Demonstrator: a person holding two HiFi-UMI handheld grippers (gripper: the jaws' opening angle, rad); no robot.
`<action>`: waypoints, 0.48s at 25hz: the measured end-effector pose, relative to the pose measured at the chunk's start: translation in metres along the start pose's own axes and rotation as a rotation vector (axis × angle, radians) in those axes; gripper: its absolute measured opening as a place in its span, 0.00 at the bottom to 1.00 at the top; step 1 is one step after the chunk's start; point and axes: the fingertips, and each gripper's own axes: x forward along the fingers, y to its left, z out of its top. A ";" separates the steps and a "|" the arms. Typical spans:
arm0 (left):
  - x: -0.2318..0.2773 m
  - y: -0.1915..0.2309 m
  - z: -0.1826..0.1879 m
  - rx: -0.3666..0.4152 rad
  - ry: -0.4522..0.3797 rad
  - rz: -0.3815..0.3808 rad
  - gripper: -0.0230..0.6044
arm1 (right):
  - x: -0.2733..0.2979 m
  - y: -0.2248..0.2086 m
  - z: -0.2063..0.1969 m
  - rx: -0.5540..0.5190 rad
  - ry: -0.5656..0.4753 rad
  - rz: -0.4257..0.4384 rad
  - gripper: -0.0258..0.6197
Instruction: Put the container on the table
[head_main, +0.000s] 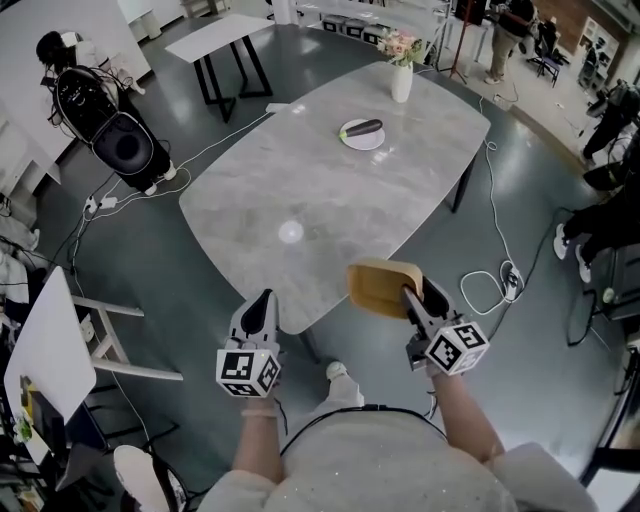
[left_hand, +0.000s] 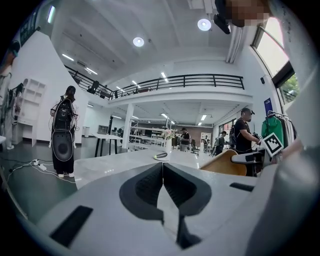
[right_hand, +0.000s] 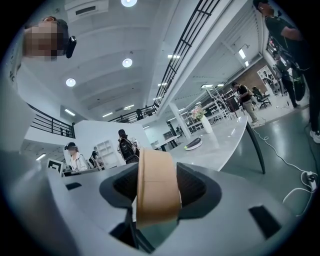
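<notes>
A tan, shallow container (head_main: 383, 287) hangs in the air just off the near right edge of the grey marble table (head_main: 300, 180). My right gripper (head_main: 412, 297) is shut on its near rim; in the right gripper view the tan rim (right_hand: 157, 186) stands on edge between the two dark pads. My left gripper (head_main: 262, 308) hovers near the table's front edge with its jaws shut and nothing between them (left_hand: 163, 181). The container (left_hand: 226, 163) also shows at the right of the left gripper view.
On the far part of the table lie a white plate with a dark eggplant (head_main: 362, 131) and a white vase of flowers (head_main: 401, 72). A black speaker case (head_main: 112, 130) stands left of the table. Cables (head_main: 490, 285) trail on the floor at the right. A white shelf (head_main: 60, 350) is near left.
</notes>
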 end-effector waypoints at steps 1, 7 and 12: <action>0.004 0.004 0.001 -0.001 0.000 0.000 0.05 | 0.005 -0.001 0.001 0.001 -0.001 -0.002 0.38; 0.027 0.030 0.007 -0.005 -0.007 0.003 0.05 | 0.040 -0.001 0.007 0.002 -0.005 0.001 0.38; 0.039 0.048 0.008 -0.006 -0.016 0.002 0.05 | 0.063 0.001 0.006 0.002 -0.006 0.006 0.38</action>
